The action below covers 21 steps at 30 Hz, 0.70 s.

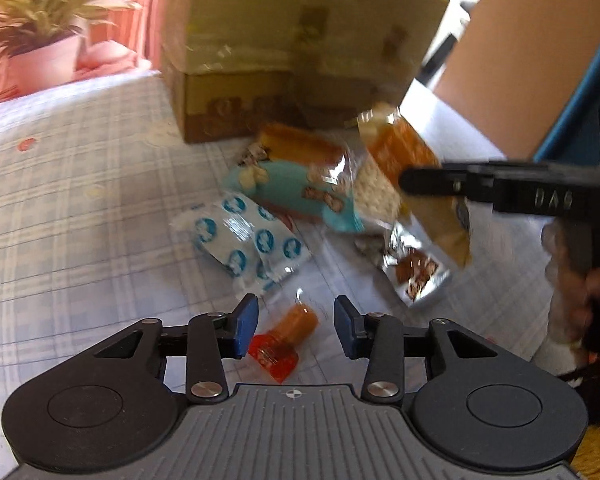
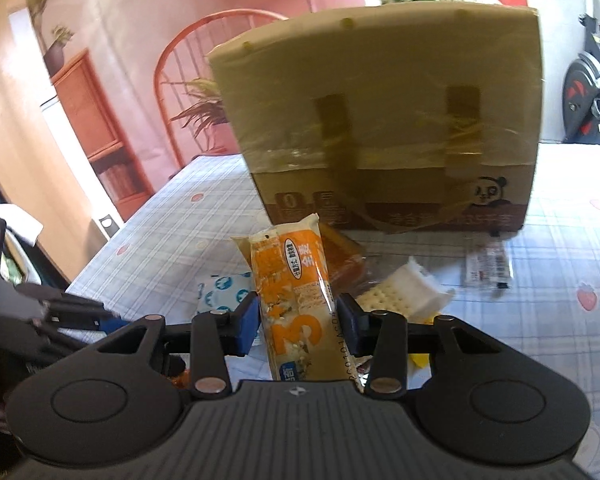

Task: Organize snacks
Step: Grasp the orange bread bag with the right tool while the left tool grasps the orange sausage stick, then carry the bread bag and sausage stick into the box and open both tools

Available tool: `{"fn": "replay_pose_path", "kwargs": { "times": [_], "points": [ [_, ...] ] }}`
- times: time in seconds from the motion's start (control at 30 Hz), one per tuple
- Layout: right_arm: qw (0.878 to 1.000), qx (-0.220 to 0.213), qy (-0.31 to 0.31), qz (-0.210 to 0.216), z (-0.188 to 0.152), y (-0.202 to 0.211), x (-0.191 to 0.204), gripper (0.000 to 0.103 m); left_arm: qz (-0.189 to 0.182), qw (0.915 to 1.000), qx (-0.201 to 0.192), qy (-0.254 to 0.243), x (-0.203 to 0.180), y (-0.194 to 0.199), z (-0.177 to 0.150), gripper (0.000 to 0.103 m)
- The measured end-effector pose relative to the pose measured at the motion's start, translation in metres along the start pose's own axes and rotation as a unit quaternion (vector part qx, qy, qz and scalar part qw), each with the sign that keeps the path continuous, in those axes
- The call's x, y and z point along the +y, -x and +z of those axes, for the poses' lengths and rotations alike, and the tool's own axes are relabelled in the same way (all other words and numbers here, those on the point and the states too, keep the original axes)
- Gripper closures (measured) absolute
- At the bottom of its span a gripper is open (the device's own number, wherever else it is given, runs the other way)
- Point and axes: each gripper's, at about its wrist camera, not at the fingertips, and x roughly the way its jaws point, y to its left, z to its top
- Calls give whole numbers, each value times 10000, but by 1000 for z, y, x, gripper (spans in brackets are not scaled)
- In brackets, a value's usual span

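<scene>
My left gripper (image 1: 296, 326) hangs low over the checked tablecloth (image 1: 80, 200), jaws apart. A small orange-and-red candy packet (image 1: 286, 338) lies on the cloth between the blue pads, and the right pad stands clear of it. My right gripper (image 2: 297, 320) is shut on a long orange cracker packet (image 2: 296, 304), held upright above the table. In the left wrist view that packet (image 1: 396, 152) hangs at the right under a black finger (image 1: 440, 182). Below it lies the snack pile: a blue-and-white wrapped roll (image 1: 244, 236), a teal packet (image 1: 296, 194), an orange cake (image 1: 300, 146) and a silver packet (image 1: 416, 274).
A taped cardboard box (image 2: 380, 120) stands behind the pile. White crackers (image 2: 400, 296) and a small sachet (image 2: 486, 264) lie to the right. A potted plant (image 1: 40, 52) sits at the far left corner. A hand (image 1: 572, 280) grips the right tool. A chair (image 2: 188, 60) stands beyond the table.
</scene>
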Motion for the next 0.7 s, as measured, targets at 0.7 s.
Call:
{"fn": "replay_pose_path", "kwargs": {
  "times": [0.7],
  "points": [
    [9998, -5, -200, -76, -2, 0, -10, 59, 163, 9996, -89, 216, 9, -5, -6, 77]
  ]
}}
